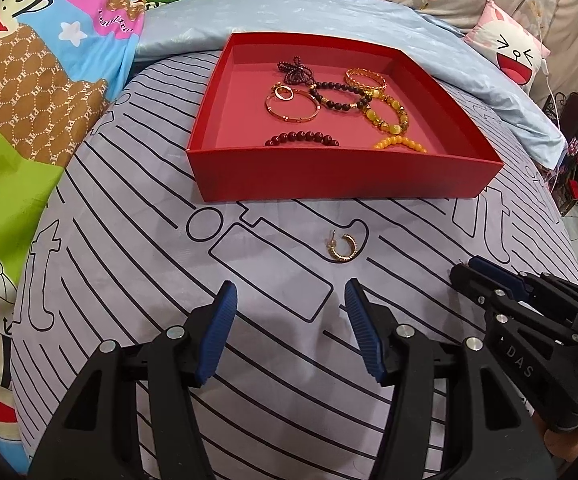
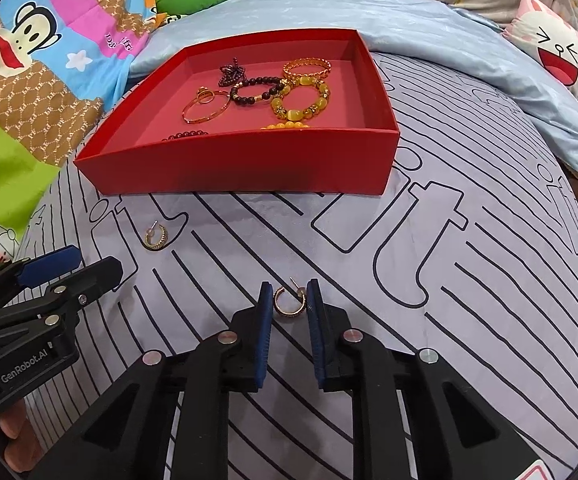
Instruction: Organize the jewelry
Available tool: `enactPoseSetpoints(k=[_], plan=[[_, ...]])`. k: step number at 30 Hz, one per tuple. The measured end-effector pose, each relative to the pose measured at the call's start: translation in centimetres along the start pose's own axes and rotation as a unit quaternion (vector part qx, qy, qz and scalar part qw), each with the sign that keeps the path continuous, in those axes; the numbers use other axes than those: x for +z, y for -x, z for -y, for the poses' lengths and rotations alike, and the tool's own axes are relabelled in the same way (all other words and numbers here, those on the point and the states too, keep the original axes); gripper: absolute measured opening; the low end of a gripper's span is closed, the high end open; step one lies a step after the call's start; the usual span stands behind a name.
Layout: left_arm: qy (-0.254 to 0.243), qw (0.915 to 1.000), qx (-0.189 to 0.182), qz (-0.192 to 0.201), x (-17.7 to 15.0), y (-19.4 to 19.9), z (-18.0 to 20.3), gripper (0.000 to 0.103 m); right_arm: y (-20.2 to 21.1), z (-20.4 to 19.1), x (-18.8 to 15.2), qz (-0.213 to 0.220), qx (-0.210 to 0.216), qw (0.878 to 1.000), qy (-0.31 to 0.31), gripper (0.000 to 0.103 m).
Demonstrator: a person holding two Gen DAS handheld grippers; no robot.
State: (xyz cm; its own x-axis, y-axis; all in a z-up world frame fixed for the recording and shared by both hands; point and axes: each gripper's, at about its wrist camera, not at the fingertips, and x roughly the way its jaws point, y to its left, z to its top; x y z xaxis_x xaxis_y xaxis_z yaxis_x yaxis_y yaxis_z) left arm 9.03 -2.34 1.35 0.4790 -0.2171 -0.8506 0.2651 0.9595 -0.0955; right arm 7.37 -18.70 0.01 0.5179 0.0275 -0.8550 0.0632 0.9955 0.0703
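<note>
A red box (image 1: 345, 178) (image 2: 245, 164) on the striped bedsheet holds several bracelets and a ring. One gold hoop earring (image 1: 342, 248) (image 2: 157, 237) lies on the sheet in front of the box. My left gripper (image 1: 291, 300) is open and empty, a little short of it. A second gold hoop earring (image 2: 289, 300) lies between the blue pads of my right gripper (image 2: 288, 296). The jaws stand narrowly apart around it; I cannot tell whether the pads touch it. The right gripper also shows in the left wrist view (image 1: 473, 268).
A light blue quilt (image 1: 329, 12) lies folded behind the box. A cartoon monkey blanket (image 1: 29, 80) covers the left. A white and pink face cushion (image 1: 509, 52) sits at the back right. The bed edge drops off on the right.
</note>
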Motion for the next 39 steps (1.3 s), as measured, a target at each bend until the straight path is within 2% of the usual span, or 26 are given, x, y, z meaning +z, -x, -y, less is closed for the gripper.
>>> enactPoseSetpoints(k=[10,21,25,33,39], plan=[[-0.001,1.0,-0.005,-0.004,0.1,-0.6,0.6,0.054,0.3,0.6,-0.3,-0.003,0.009,1.0,-0.01,0.016],[-0.003,0.9999,-0.011,0.002,1.7,-2.3,1.9,0.052,0.5,1.0,-0.5,-0.004,0.017,1.0,-0.016,0.016],[-0.005,0.9999,-0.011,0.002,1.8,-2.7,2.2,0.045,0.5,1.0,-0.5,-0.003,0.016,1.0,-0.014,0.016],[-0.018,0.9997,-0.017,0.005,1.9,-2.8,2.6,0.019,0.5,0.6,-0.5,-0.001,0.011,1.0,-0.01,0.016],[-0.017,0.9994,-0.03,0.003,1.7,-2.6,2.6,0.018,0.4,0.5,-0.4,-0.003,0.012,1.0,-0.013,0.016]])
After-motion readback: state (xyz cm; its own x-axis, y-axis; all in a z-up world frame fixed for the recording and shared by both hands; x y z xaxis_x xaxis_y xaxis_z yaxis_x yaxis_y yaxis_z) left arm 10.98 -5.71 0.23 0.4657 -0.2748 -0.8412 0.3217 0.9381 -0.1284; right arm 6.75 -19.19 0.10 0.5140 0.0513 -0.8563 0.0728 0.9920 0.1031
